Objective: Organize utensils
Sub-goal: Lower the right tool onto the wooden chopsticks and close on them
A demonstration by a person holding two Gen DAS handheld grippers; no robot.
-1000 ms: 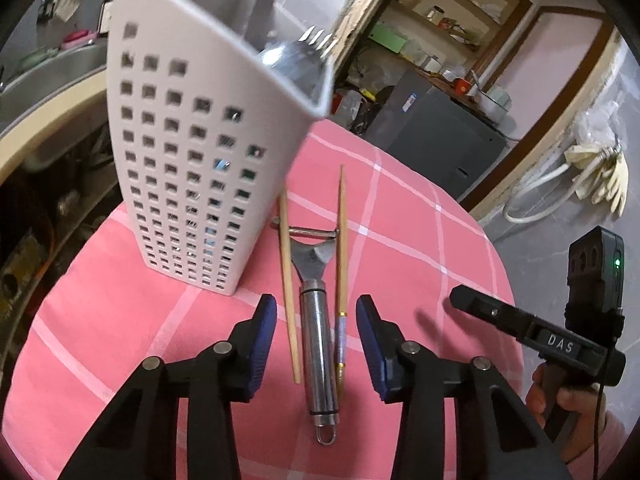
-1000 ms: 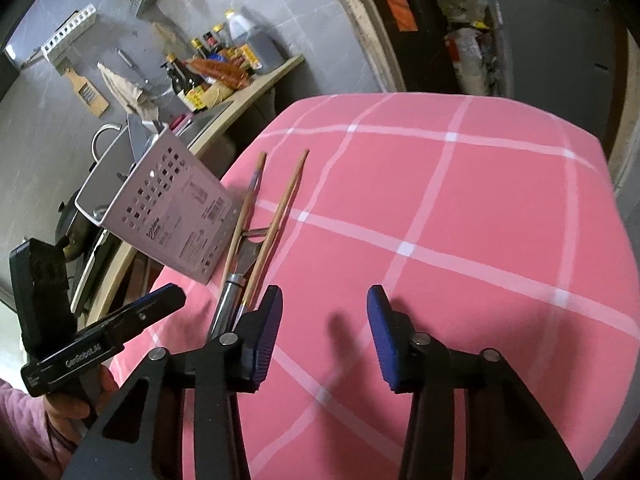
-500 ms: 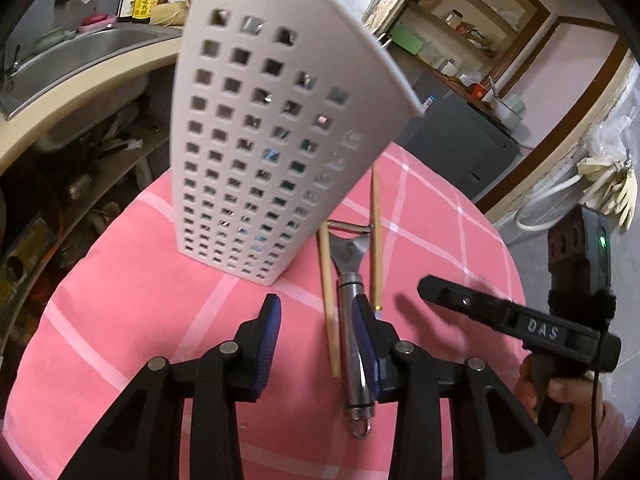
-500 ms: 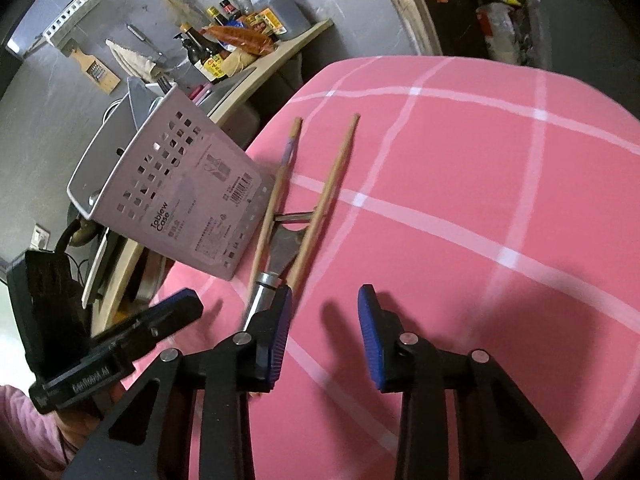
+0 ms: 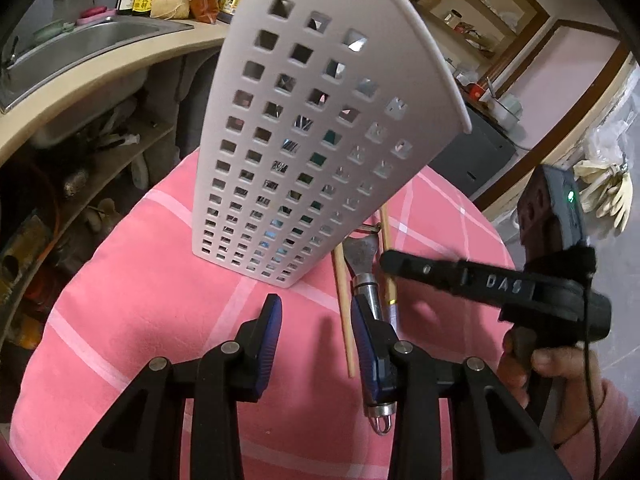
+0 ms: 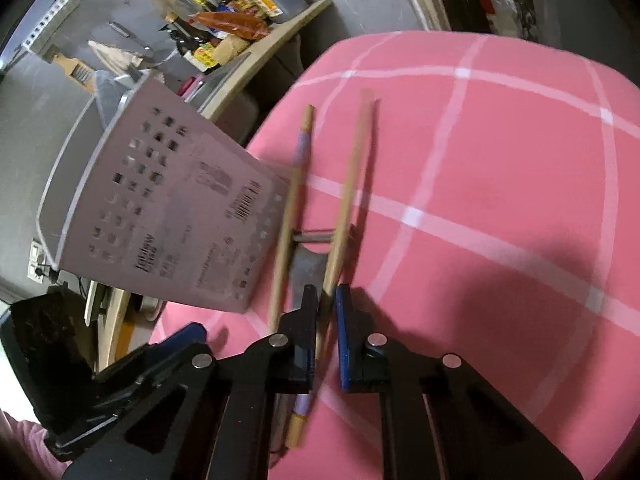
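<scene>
A white perforated utensil holder (image 5: pixel 312 152) stands on the pink checked table (image 5: pixel 160 280); it also shows in the right wrist view (image 6: pixel 160 208). Beside it lie two wooden chopsticks (image 6: pixel 348 192) (image 5: pixel 345 308) with a steel peeler (image 5: pixel 366 276) between them. My left gripper (image 5: pixel 316 336) is open and empty, just in front of the holder, left of the utensils. My right gripper (image 6: pixel 328 320) is nearly closed around the right chopstick, its jaws a narrow gap apart on either side of it. The chopstick still rests on the table.
A counter with a steel sink (image 5: pixel 72 44) and several bottles (image 6: pixel 224 28) runs along the table's far left edge. A dark cabinet (image 5: pixel 476 152) and shelves stand behind the table. The pink cloth extends to the right of the utensils (image 6: pixel 500 200).
My right gripper moved left and down onto the right chopstick and its jaws narrowed around it. My left gripper drifted left toward the holder and stayed open.
</scene>
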